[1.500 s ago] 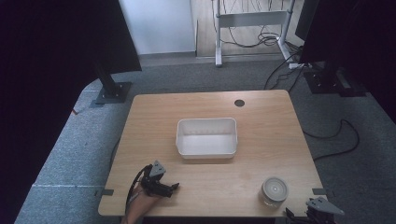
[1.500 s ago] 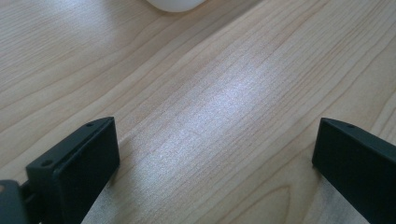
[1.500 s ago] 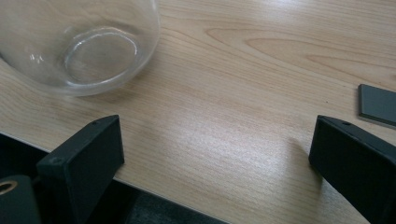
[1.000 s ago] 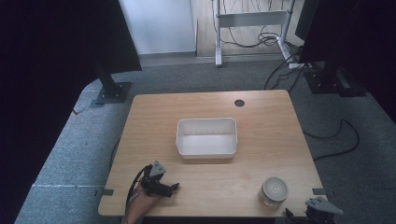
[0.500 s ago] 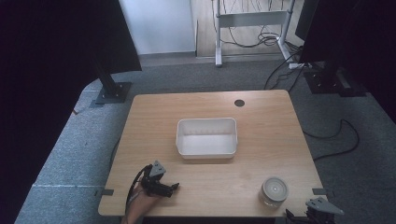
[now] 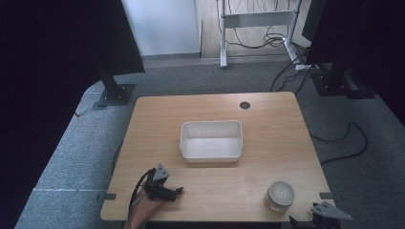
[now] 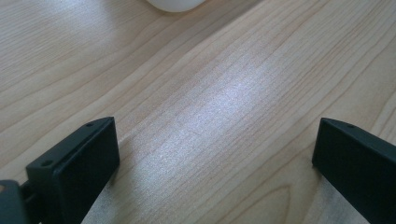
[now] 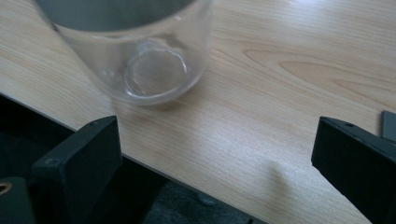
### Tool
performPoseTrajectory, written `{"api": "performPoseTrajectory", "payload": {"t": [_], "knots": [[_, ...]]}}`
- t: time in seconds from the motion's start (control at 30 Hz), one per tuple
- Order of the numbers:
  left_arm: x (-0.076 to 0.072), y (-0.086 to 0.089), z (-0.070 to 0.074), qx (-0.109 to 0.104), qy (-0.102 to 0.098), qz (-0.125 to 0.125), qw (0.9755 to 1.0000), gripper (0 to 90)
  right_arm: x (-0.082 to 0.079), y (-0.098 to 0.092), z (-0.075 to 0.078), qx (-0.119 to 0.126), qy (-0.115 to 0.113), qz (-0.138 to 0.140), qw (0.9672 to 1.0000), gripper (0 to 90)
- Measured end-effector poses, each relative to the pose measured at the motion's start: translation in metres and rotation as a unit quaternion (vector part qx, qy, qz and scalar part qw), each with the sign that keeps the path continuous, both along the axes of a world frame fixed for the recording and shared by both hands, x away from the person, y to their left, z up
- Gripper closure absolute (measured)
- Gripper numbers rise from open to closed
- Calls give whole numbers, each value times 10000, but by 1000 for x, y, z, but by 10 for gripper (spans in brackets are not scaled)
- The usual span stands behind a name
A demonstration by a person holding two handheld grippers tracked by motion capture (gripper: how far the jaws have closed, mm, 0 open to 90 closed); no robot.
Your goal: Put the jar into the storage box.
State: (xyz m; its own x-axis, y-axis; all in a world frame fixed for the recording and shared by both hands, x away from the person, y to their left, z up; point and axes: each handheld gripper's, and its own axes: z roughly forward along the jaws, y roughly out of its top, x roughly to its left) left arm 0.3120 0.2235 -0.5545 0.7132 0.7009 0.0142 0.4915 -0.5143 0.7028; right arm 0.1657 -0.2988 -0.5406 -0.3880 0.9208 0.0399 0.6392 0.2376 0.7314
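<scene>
A clear glass jar [image 6: 280, 195] with a pale lid stands near the table's front right corner; its glass base [image 8: 149, 70] looms close in the right gripper view. My right gripper [image 8: 212, 163] hangs open just off the table's front edge, below and right of the jar [image 6: 320, 215]. On the front left of the wooden table my left gripper [image 6: 173, 192] rests, held by a hand, jaws wide open over bare wood [image 7: 215, 154]. A white rectangular bin [image 6: 211, 140] sits empty at the table's middle.
A round cable hole [image 6: 245, 105] marks the table's far edge. Dark monitor stands [image 6: 114, 90] and cables [image 6: 344, 138] lie on the grey carpet around the table. A white rounded corner of the bin [image 7: 175, 3] peeks in at the top of the left gripper view.
</scene>
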Motion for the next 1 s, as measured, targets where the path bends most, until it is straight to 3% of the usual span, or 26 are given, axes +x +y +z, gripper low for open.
{"api": "performPoseTrajectory", "payload": {"t": [0.4,1.0], "knots": [[0,0,0,0,0,1,10000,3,0,12,8,-4,-67,300,9995,1],[0,0,0,2,0,-1,10000,3,3,24,11,57,-166,447,9988,0]]}}
